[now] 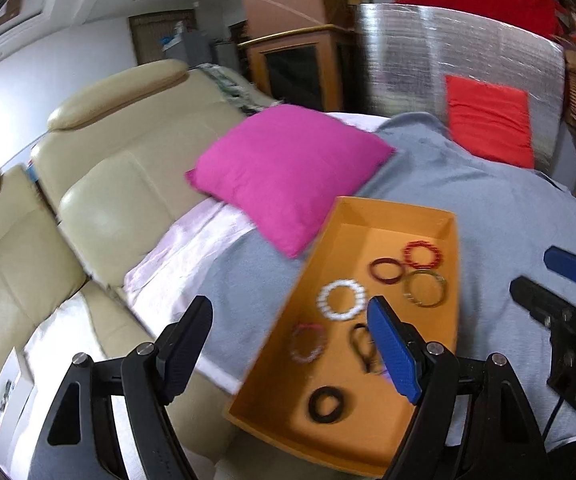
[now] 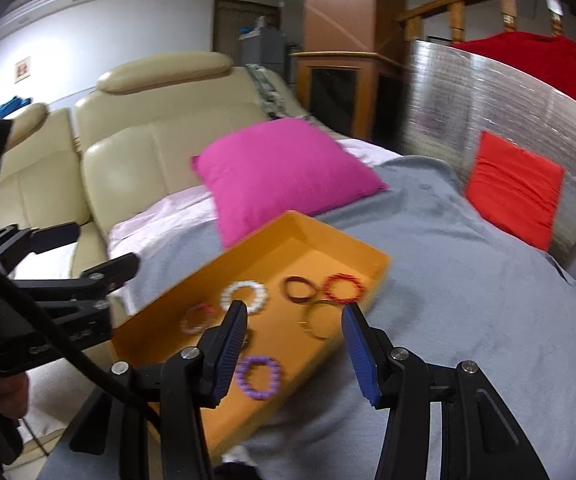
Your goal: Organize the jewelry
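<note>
An orange tray (image 1: 450,312) (image 2: 372,272) lies on a grey blanket and holds several bracelets: a white bead one (image 1: 342,300) (image 2: 245,296), a red bead one (image 1: 423,254) (image 2: 344,288), a dark red one (image 1: 386,270), a gold bangle (image 1: 425,289) (image 2: 322,320), a pink-white one (image 1: 308,342), a black ring (image 1: 328,405) and a purple one (image 2: 259,377). My left gripper (image 1: 288,352) is open and empty above the tray's left edge. My right gripper (image 2: 294,354) is open and empty above the tray's near right part; it also shows in the left wrist view (image 1: 548,280).
A pink cushion (image 1: 288,172) (image 2: 284,172) lies just behind the tray. A red cushion (image 1: 490,120) (image 2: 516,190) leans on a silver foil panel (image 1: 448,48). A cream leather sofa back (image 1: 100,168) stands to the left. The grey blanket (image 2: 468,280) spreads to the right.
</note>
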A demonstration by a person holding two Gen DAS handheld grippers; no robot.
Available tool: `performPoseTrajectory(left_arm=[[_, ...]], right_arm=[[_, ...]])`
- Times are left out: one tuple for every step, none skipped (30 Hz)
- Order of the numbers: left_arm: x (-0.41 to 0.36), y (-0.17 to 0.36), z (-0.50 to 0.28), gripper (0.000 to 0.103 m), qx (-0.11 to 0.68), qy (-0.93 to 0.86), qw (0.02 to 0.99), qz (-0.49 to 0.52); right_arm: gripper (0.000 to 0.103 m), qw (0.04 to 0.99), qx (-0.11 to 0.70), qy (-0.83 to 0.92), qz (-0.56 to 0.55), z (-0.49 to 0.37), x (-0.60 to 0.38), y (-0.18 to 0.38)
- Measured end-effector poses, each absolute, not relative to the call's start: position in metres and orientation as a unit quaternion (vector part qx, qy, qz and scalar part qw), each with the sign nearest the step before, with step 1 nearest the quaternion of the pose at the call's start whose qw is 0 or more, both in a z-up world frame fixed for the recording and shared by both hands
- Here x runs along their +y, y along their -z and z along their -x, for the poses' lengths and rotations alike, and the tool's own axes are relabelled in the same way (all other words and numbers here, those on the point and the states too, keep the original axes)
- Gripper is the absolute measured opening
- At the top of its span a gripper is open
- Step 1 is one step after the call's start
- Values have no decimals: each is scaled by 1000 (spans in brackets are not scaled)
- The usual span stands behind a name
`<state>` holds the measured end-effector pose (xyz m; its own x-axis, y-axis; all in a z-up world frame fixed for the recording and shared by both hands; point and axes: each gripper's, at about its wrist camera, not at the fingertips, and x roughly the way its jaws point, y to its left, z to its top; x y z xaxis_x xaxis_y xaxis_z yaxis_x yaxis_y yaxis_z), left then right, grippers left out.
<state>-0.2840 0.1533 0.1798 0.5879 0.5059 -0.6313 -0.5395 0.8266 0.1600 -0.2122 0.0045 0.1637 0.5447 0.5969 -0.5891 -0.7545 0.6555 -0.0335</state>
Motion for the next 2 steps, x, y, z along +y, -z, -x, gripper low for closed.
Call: performPoseTrajectory(left_arm=[[143,-179,272,80,351,-276,895,19],[135,-178,262,80,354,-260,898,15]], right_arm=[[54,873,277,-377,137,203,-5,-162],[57,881,282,-357,128,190,-19,-160]])
